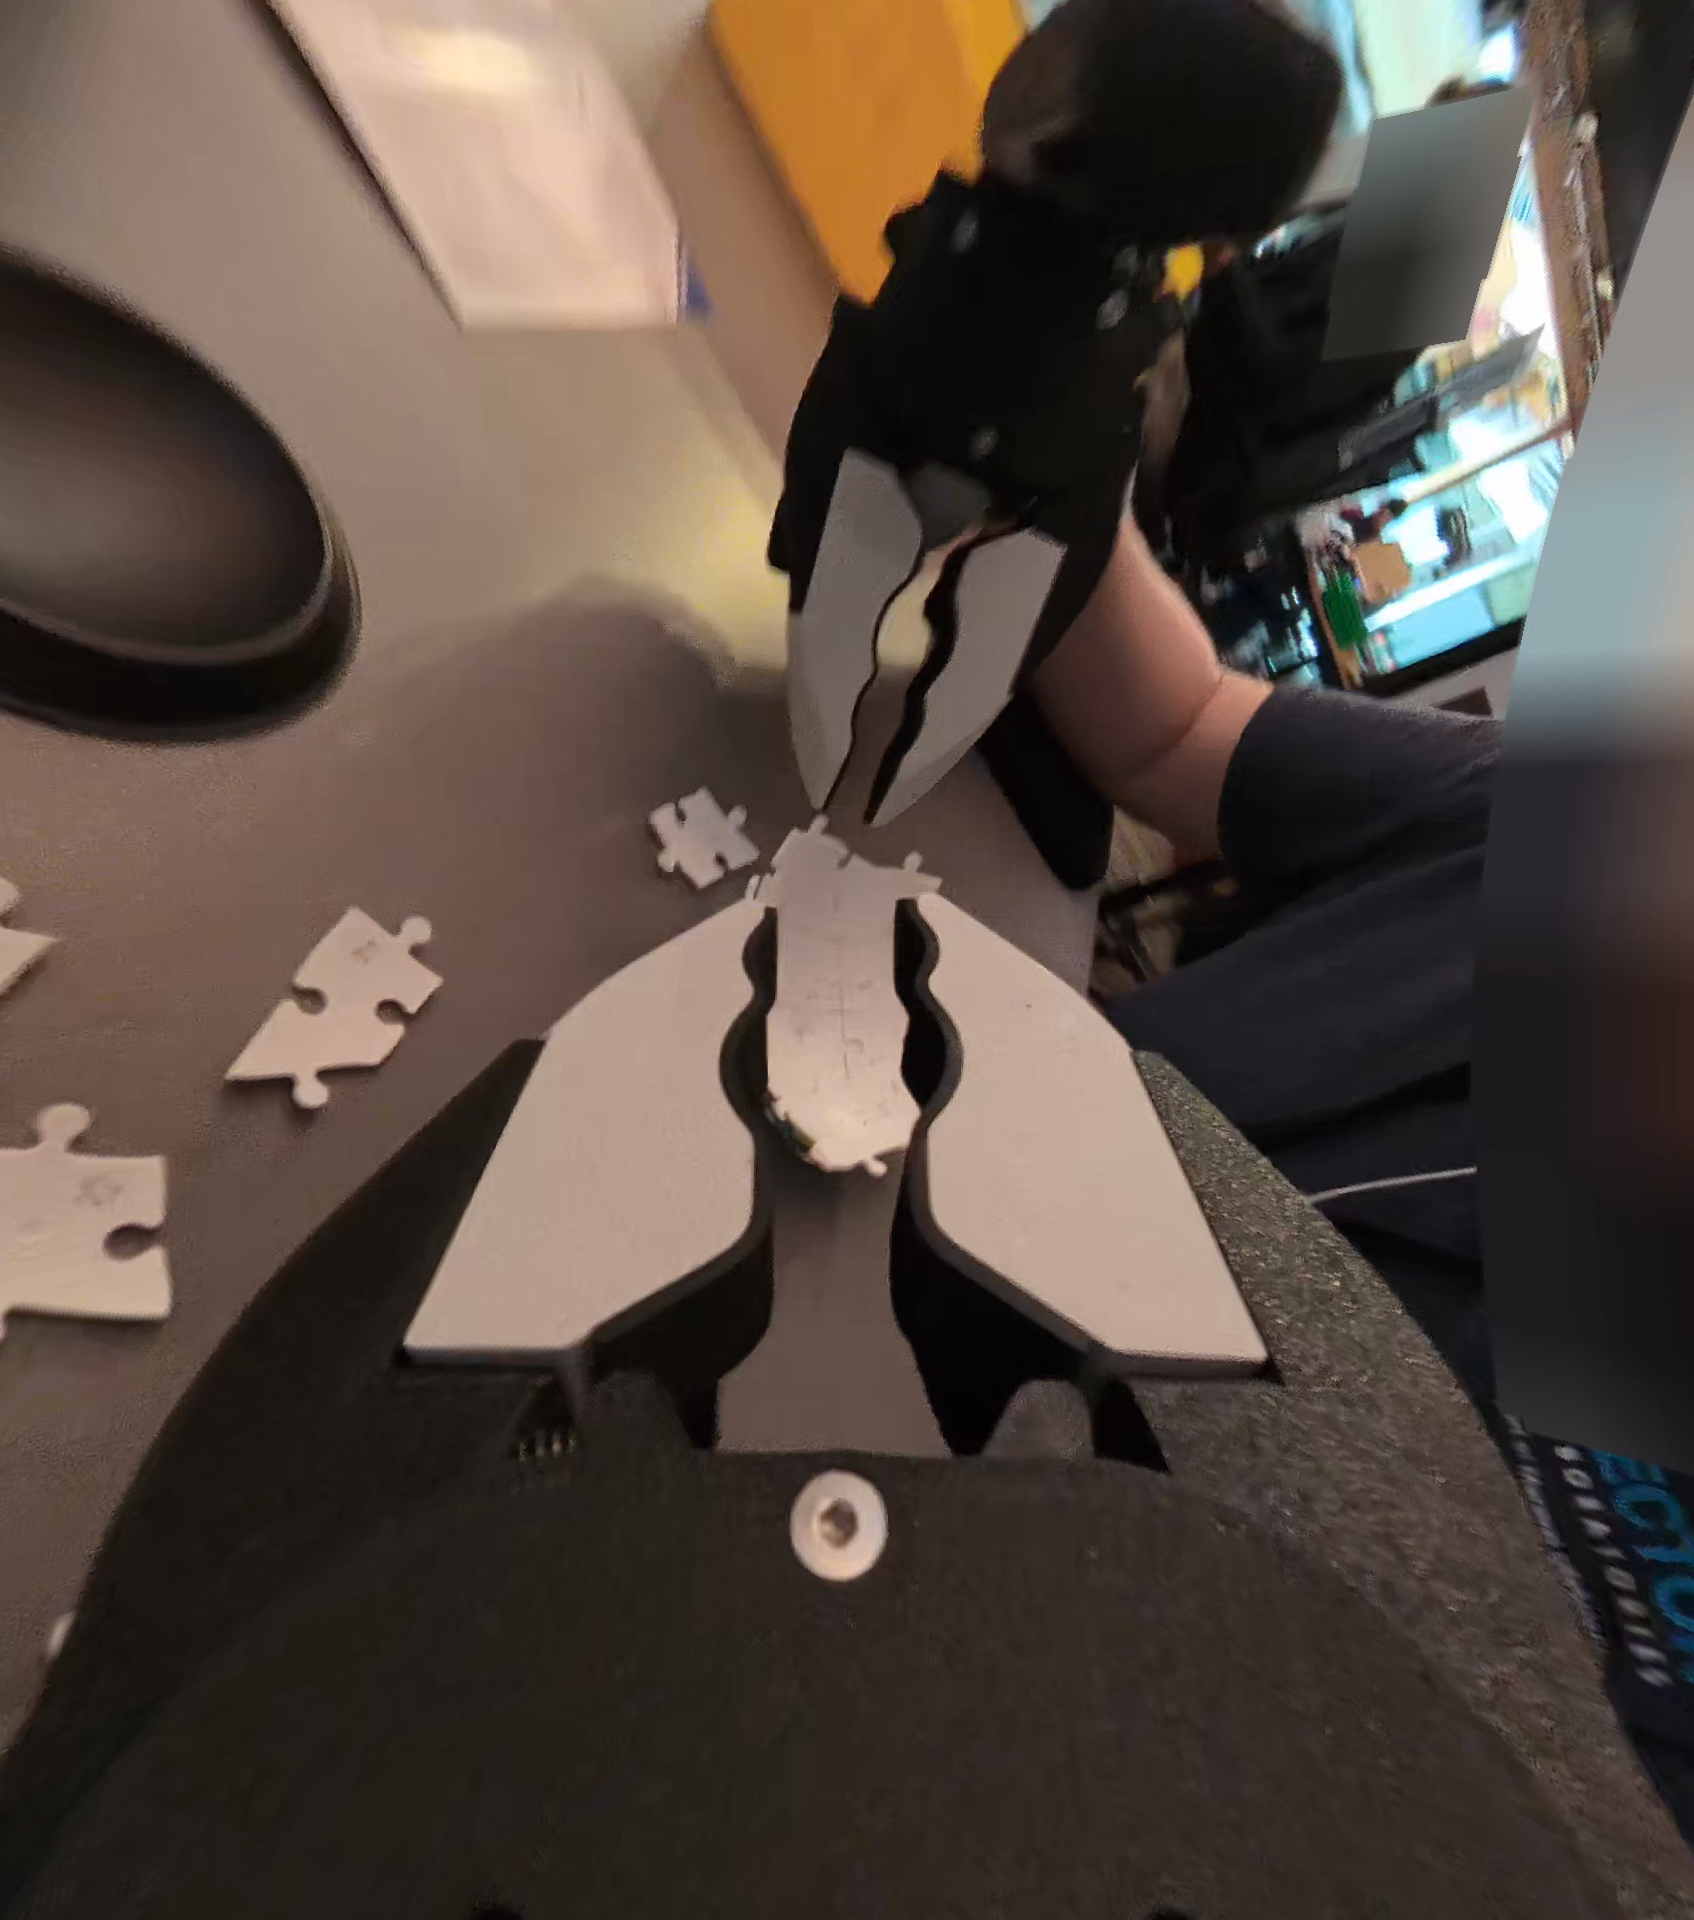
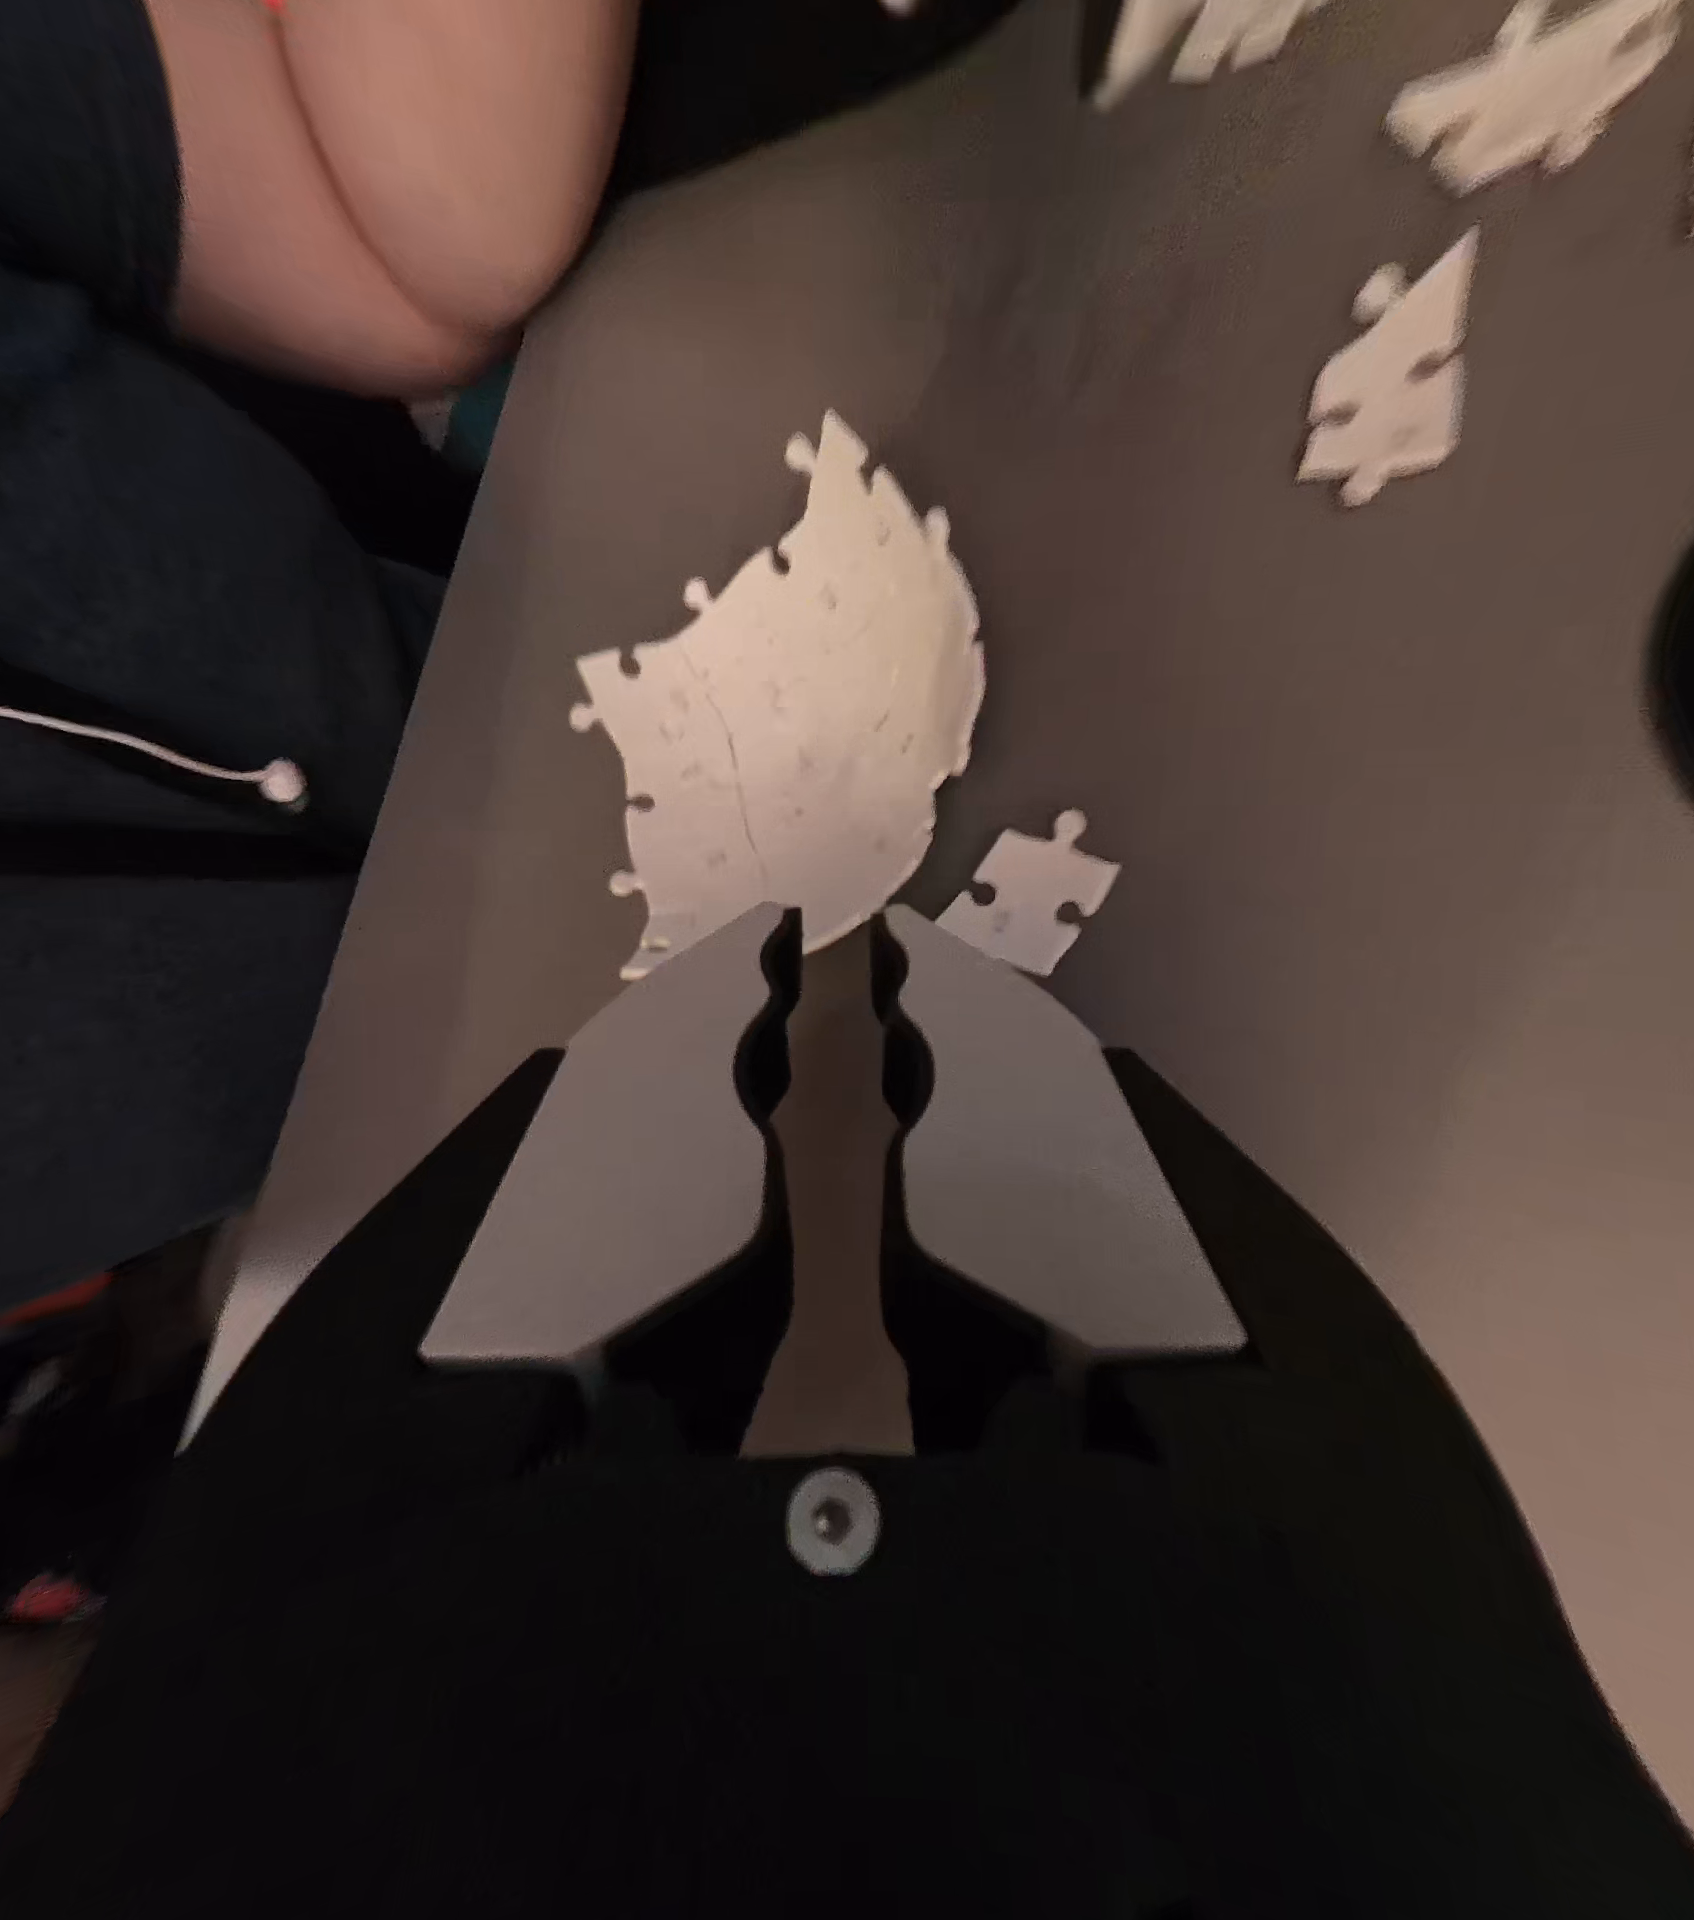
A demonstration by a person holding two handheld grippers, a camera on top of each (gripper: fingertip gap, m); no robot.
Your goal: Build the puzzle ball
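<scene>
Only a small curved patch of the puzzle ball (image 2: 801,727) is joined, held in the left gripper (image 1: 835,940) fingers; loose pieces (image 1: 334,1003) wait on the bench (image 1: 469,790), and the right gripper (image 2: 835,920) fingers look narrow, maybe empty.

Blue lettering on the person's dark garment (image 1: 1674,1621), right of the left gripper (image 1: 835,914); faint illegible marks on puzzle pieces (image 1: 344,997)

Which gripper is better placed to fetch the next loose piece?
Probably right. The left gripper is shut on the assembled shell section, while the right gripper is empty and slightly open, with a loose piece beside its tips.
</scene>
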